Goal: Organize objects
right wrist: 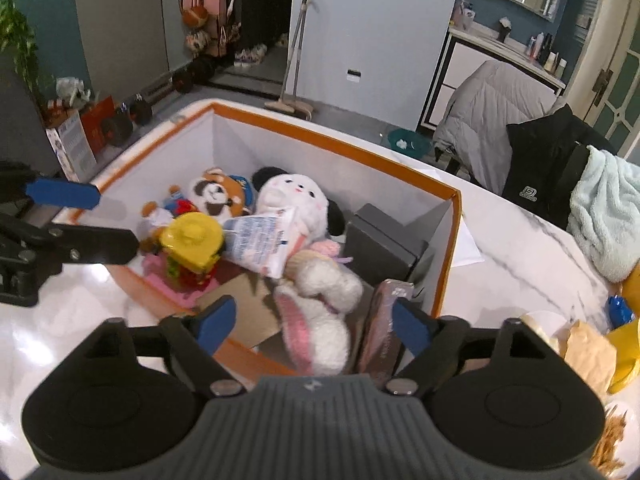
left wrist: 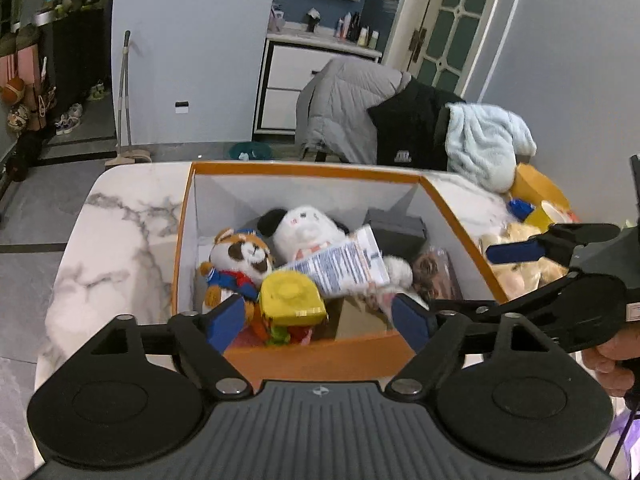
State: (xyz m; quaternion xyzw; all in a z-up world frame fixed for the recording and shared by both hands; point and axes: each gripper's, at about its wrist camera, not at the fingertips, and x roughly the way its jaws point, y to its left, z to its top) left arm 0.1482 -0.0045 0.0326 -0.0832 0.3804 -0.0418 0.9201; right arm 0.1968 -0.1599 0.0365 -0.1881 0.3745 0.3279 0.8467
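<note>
An orange box (left wrist: pixel 304 170) with white inner walls stands on the marble table (left wrist: pixel 120 240). Inside lie a raccoon plush (left wrist: pixel 240 256), a white plush with black ears (left wrist: pixel 304 228), a white and blue packet (left wrist: pixel 340 264), a yellow-lidded toy (left wrist: pixel 290 294) and a dark grey box (left wrist: pixel 396 228). The right wrist view adds a pink and white bunny plush (right wrist: pixel 320 308) and a brown packet (right wrist: pixel 386 328). My left gripper (left wrist: pixel 318 322) hovers open above the box's near wall. My right gripper (right wrist: pixel 314 328) is open above the near right corner. Neither holds anything.
A chair behind the table carries a grey jacket (left wrist: pixel 348 100), a black garment (left wrist: pixel 412 128) and a light blue fleece (left wrist: pixel 484 144). Yellow and blue items (right wrist: pixel 616 320) crowd the table right of the box. A broom (left wrist: pixel 124 96) leans on the wall.
</note>
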